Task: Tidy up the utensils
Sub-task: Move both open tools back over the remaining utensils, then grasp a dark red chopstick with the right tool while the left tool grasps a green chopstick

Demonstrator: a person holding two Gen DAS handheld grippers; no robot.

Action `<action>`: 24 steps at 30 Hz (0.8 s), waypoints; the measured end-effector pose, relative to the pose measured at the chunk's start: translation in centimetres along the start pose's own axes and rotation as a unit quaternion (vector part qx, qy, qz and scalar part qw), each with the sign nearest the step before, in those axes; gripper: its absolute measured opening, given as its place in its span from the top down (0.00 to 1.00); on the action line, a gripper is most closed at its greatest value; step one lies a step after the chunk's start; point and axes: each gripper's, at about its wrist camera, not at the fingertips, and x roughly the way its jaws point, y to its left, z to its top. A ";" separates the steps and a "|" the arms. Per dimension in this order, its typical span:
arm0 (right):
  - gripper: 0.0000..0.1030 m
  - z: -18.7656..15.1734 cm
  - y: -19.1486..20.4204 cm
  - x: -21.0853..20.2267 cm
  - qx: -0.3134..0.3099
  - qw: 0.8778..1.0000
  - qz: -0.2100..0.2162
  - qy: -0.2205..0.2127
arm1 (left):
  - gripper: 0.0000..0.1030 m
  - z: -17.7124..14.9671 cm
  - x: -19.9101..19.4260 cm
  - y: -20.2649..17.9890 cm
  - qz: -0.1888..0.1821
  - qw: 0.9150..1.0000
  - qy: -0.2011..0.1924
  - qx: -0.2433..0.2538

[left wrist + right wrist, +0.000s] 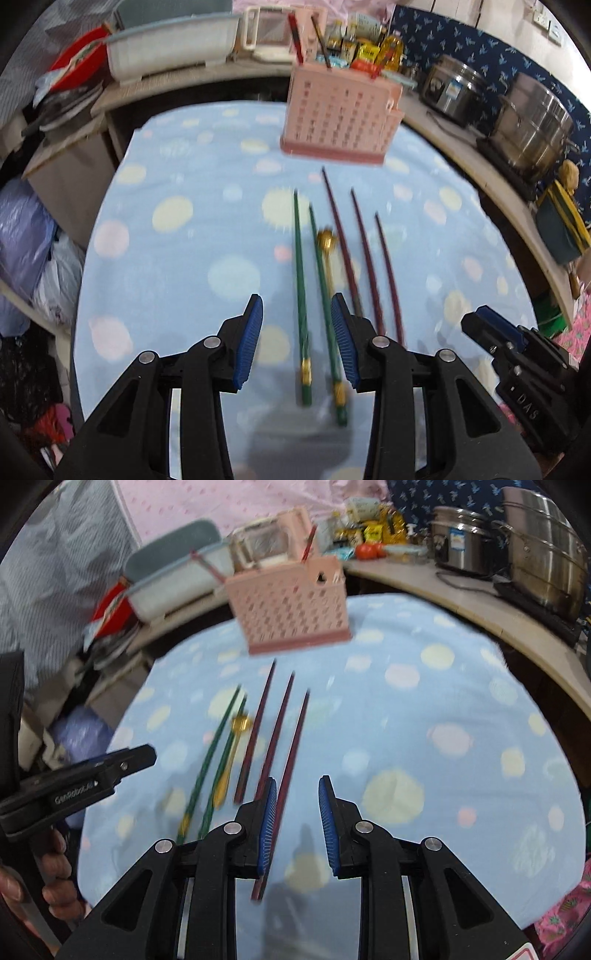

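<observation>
Nearest to you, both sets of jaws are spread and carry nothing: your left gripper (297,341) hangs over the near ends of the two green chopsticks (301,295), and your right gripper (297,827) sits over the near end of the rightmost of the three dark red chopsticks (284,775). That red stick runs just inside the left blue pad (267,827), off-centre in the gap, so a small shift left would probably centre it before you close. In the left wrist view both green sticks lie between the pads, toward the right one. Everything on the spotted blue cloth (424,709) lies the same way: long axes running from you toward the far side, roughly in line with your fingers, so the jaws would close across each stick's width. From left to right the row reads two green, a gold spoon (327,254) with its bowl at the far end, then three red. Each hand is the nearer one for its own colour. Farther on, beyond the far tips, stands the pink perforated holder (343,118), with a few sticks already upright in it; it is likely the destination, straight ahead along the sticks' own line.
</observation>
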 end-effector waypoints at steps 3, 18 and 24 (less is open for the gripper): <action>0.77 -2.2 1.1 0.8 -0.015 1.000 0.008 0.025 | 0.64 -2.5 0.7 0.3 0.002 1.000 0.019 -0.002; 0.77 -4.6 3.0 2.7 -0.041 0.998 0.006 0.050 | 0.64 -6.4 1.4 0.6 -0.002 0.999 0.039 -0.004; 0.80 -4.9 3.0 3.3 -0.042 0.998 0.001 0.053 | 0.64 -6.4 2.0 0.5 0.001 0.999 0.040 -0.001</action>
